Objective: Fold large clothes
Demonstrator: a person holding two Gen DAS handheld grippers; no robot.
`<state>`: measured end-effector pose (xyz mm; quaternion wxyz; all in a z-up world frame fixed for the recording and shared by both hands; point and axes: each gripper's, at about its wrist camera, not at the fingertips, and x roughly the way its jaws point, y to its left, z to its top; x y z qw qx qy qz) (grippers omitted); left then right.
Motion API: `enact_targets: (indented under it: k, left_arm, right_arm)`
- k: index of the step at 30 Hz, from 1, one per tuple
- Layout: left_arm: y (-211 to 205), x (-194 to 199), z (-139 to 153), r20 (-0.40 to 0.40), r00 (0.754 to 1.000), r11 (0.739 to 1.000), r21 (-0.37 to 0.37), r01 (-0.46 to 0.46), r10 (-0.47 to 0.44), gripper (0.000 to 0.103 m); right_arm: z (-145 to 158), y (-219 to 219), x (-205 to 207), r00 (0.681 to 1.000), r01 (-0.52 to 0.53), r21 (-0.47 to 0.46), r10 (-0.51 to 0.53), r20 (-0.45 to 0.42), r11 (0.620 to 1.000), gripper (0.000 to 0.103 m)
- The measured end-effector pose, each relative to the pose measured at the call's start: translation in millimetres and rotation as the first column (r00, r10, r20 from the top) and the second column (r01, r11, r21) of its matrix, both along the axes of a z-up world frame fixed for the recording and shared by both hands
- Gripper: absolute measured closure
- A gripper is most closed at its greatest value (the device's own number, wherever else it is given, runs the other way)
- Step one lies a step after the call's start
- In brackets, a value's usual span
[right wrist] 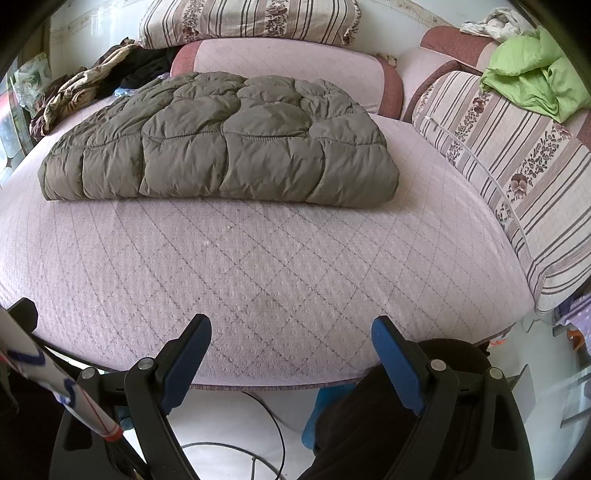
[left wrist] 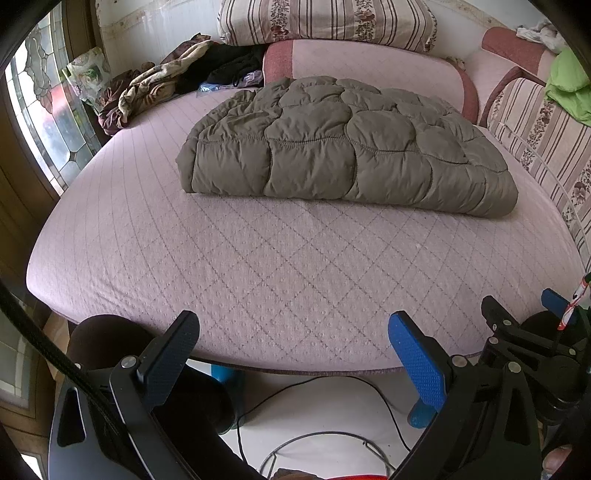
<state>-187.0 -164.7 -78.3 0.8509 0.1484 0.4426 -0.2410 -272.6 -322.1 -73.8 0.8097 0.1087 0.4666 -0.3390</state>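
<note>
An olive-brown quilted puffer jacket lies folded into a flat bundle on the pink quilted bed, toward its far side. It also shows in the right wrist view. My left gripper is open and empty, held over the bed's near edge, well short of the jacket. My right gripper is open and empty too, at the near edge of the bed. The right gripper also shows at the right edge of the left wrist view.
Striped floral cushions line the right side and the back. A green garment lies on the right cushion. Crumpled brown and black clothes sit at the far left. A stained-glass window is left. Cables lie on the floor below.
</note>
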Motion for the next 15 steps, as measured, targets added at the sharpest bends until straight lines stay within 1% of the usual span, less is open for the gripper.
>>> enact_targets:
  k: [7,12,15]
  left_arm:
    - [5.0,6.8,-0.1,-0.005,1.000,1.000,-0.008,-0.024,0.024,0.001]
    - [16.7,19.0,6.0,0.027,0.996,0.996,-0.011,-0.084,0.084,0.001]
    - [23.6,25.3,8.6,0.032,0.993,0.993,-0.013,-0.116,0.117,0.001]
  right_arm:
    - [-0.6,-0.2,0.6,1.000,0.002,-0.006,-0.002,-0.001,1.000,0.012]
    - [2.0,0.6,3.5,1.000,0.002,-0.030,-0.002,-0.003,1.000,0.012]
    - [7.6,-0.8,6.4,1.000,-0.001,-0.052,0.001,0.006,0.999,0.012]
